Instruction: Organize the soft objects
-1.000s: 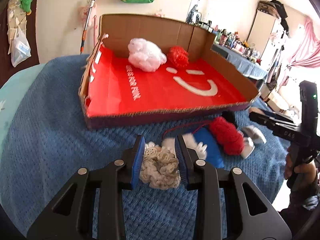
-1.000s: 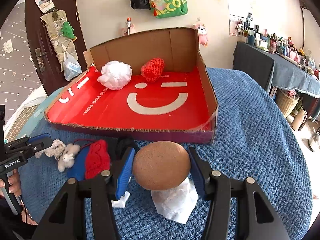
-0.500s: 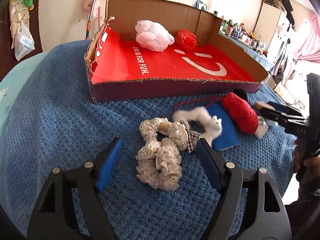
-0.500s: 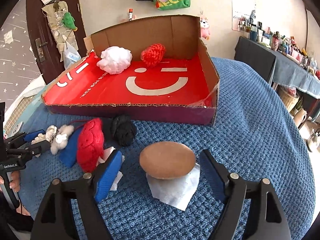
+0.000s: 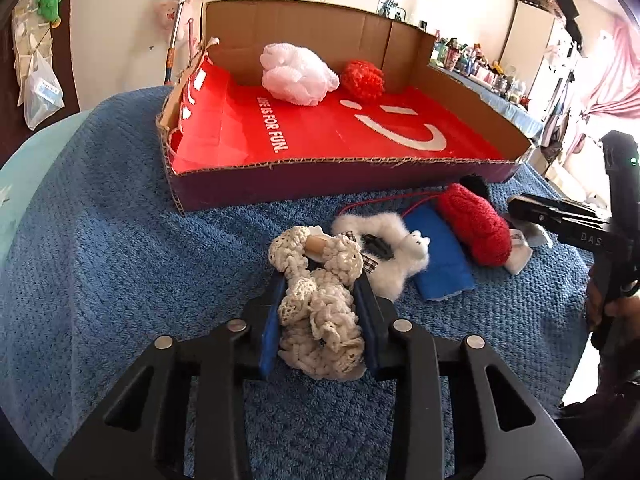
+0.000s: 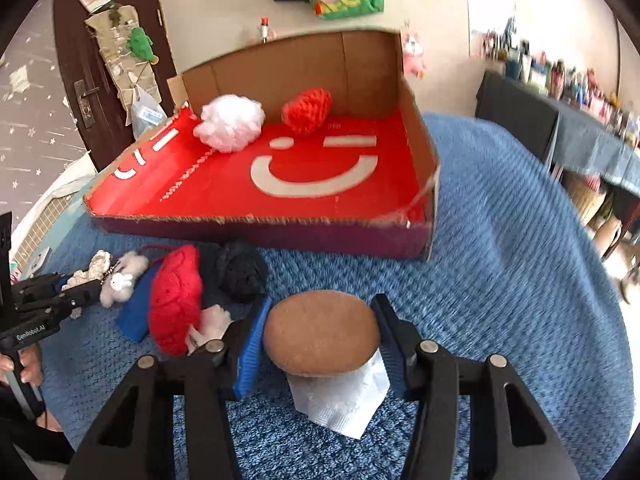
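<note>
Your left claw (image 5: 320, 312), at the bottom centre of its own view, is clamped tight on the cream crocheted lace bundle (image 5: 320, 320); its blue pads (image 5: 271, 332) press both sides of the bundle, which lies on the blue knitted blanket (image 5: 100, 260). Your right claw (image 6: 320, 332) is closing around the brown round plush mushroom cap (image 6: 321, 330), which sits between the pads on a white stem (image 6: 340, 396); the pads look to be touching the cap's sides. Just left of it lie a red knitted yarn piece (image 6: 176, 296) and a black yarn ball (image 6: 242, 272). The red-lined cardboard tray (image 6: 260, 230) fills the upper middle of both views, holding a white fluffy mesh ball (image 6: 230, 122) and a red crocheted ball (image 6: 307, 110) near its back wall.
</note>
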The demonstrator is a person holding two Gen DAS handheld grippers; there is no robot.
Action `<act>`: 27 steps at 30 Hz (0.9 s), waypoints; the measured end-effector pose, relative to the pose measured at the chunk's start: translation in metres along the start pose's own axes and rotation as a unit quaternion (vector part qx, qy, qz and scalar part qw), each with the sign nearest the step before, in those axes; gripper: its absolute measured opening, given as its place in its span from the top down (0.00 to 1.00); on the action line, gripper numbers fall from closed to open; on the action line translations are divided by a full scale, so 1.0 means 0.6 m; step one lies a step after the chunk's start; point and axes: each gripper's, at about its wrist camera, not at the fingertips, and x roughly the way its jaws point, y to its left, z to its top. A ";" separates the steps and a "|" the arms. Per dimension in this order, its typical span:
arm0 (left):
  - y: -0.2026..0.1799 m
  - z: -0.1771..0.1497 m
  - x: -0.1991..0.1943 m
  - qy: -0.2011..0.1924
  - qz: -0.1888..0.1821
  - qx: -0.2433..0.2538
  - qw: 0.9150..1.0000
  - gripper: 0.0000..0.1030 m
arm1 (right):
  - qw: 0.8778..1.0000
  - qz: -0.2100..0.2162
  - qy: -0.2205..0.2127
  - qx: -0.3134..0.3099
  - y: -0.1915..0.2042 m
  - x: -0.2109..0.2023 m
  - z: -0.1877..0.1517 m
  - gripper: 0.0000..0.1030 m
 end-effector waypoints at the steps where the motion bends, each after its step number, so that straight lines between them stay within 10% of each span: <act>1: -0.002 0.001 -0.002 0.000 -0.003 0.002 1.000 0.70 | 1.000 -0.004 -0.005 -0.004 0.003 -0.006 0.001 0.48; 17: -0.006 0.094 -0.024 -0.050 -0.008 0.028 0.998 0.70 | 0.997 0.009 -0.057 -0.042 0.041 -0.019 0.079 0.47; 27: 0.009 0.183 0.064 -0.014 0.004 0.047 0.999 0.70 | 0.996 -0.041 -0.021 -0.078 0.052 0.084 0.150 0.47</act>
